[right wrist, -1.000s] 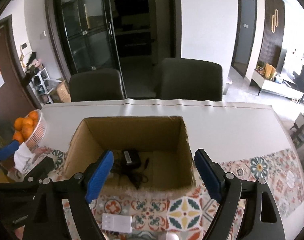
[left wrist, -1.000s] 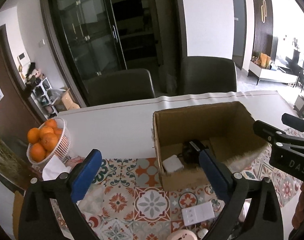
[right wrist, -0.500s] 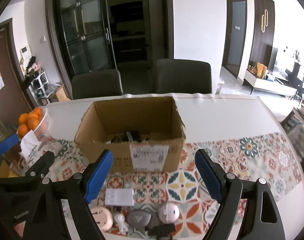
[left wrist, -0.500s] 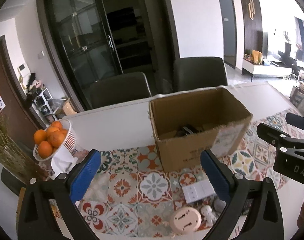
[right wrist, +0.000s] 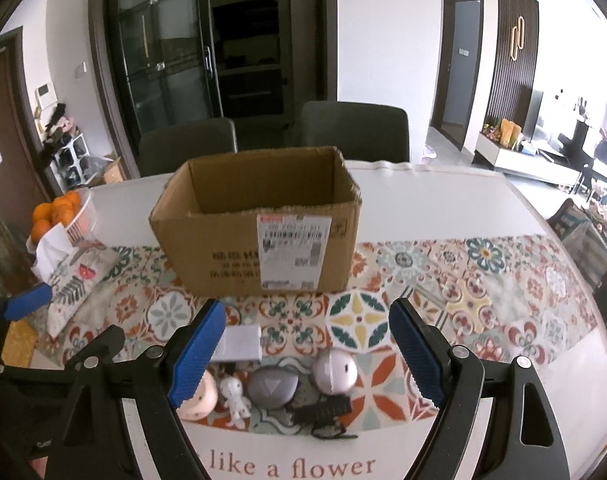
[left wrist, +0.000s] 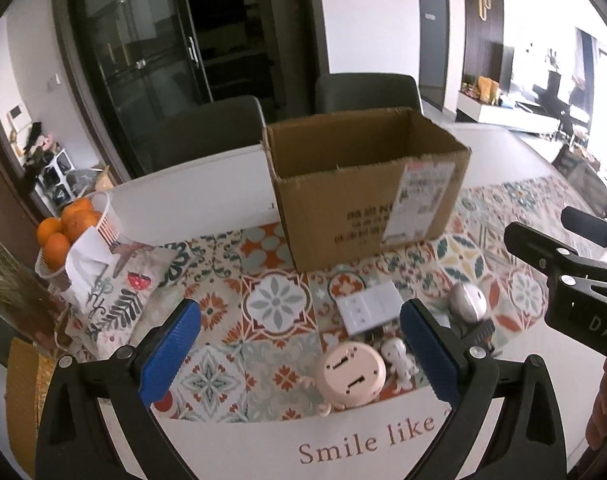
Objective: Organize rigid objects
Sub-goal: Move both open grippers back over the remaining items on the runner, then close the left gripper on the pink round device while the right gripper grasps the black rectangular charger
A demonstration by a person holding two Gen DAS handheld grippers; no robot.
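Observation:
An open cardboard box (left wrist: 367, 192) (right wrist: 259, 236) stands on the patterned runner; its contents are hidden from here. In front of it lie a white switch plate (left wrist: 369, 307) (right wrist: 241, 344), a round pink device (left wrist: 353, 376) (right wrist: 199, 398), a small white figurine (left wrist: 399, 358) (right wrist: 235, 396), a grey oval device (right wrist: 272, 388), a silvery round device (left wrist: 468, 302) (right wrist: 335, 370) and a black item (right wrist: 323, 414). My left gripper (left wrist: 299, 354) is open and empty, low over the runner's near edge. My right gripper (right wrist: 303, 352) is open and empty above these objects.
A white basket of oranges (left wrist: 69, 228) (right wrist: 59, 216) with tissue stands at the left, beside a patterned pouch (left wrist: 119, 292). Two dark chairs (right wrist: 355, 132) stand behind the table. The table's near edge shows printed lettering (right wrist: 291, 466).
Both grippers have pulled back and down from over the box. The box's inside is no longer visible, and the small objects in front of it have come into view.

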